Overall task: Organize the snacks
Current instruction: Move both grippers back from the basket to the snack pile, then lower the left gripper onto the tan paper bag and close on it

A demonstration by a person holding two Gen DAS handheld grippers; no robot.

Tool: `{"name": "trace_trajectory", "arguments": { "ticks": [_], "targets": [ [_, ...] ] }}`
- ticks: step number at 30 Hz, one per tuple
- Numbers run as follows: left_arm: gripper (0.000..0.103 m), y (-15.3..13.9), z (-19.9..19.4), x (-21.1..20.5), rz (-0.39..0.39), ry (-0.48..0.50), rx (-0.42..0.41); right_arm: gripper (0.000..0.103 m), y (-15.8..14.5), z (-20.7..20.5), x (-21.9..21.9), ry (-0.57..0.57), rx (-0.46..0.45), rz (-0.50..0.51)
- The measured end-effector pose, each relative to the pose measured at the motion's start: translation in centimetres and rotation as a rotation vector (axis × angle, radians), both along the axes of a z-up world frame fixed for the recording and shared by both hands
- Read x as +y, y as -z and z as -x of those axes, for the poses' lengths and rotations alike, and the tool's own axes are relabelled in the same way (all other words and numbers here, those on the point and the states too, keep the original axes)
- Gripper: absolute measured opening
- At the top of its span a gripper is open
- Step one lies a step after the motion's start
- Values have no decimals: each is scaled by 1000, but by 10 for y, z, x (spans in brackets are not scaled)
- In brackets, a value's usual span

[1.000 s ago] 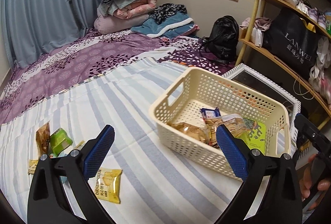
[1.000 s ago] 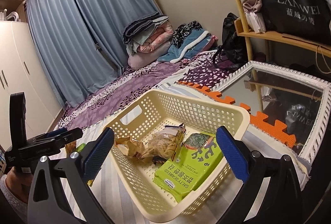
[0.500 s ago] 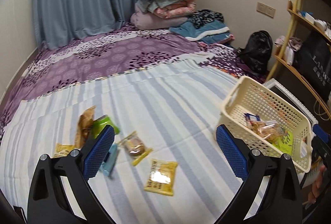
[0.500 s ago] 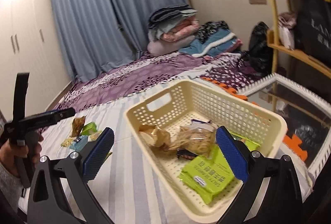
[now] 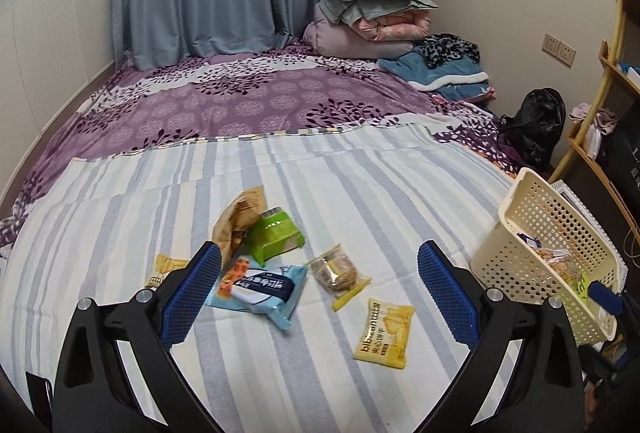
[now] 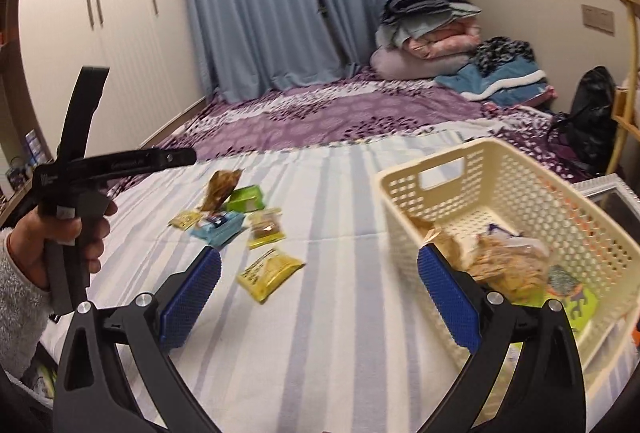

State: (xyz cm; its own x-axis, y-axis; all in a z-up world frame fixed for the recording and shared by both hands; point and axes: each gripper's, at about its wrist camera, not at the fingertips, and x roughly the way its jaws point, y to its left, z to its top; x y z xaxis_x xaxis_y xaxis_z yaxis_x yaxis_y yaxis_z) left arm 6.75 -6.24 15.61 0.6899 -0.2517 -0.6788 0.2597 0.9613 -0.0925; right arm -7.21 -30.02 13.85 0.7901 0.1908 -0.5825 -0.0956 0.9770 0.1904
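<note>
Several snack packets lie on the striped sheet: a yellow packet, a clear-wrapped cake, a light blue packet, a green box, a brown bag and a small yellow packet. My left gripper is open and empty, above the packets. A cream basket with several snacks inside stands at the right; it also shows in the left wrist view. My right gripper is open and empty, left of the basket. The yellow packet lies ahead of it.
The purple bedspread covers the far bed. Folded bedding is stacked by the wall. A black bag and a wooden shelf stand at the right. A white wardrobe is at the left.
Both grippers have swung left, away from the basket toward the loose packets. The basket has slid to the right edge of the left wrist view. Both stay open.
</note>
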Motion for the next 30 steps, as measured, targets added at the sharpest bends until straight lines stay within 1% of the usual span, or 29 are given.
{"name": "trace_trajectory", "arguments": {
  "ticks": [6,14,18,23,30],
  "targets": [
    [100,9,-4,22,4,-39,14,98,22,-16,30,-79,85,-17],
    [100,31,-26,50,-23,-103,40,98,44,-24,53,-121,157,-20],
    [100,47,-46,56,-36,-108,58,98,48,-28,55,-119,182,-23],
    [100,67,-77,58,0,-109,112,98,55,-33,57,-117,214,-28],
    [100,95,-120,49,-1,-98,147,98,64,-44,64,-124,244,-21]
  ]
}}
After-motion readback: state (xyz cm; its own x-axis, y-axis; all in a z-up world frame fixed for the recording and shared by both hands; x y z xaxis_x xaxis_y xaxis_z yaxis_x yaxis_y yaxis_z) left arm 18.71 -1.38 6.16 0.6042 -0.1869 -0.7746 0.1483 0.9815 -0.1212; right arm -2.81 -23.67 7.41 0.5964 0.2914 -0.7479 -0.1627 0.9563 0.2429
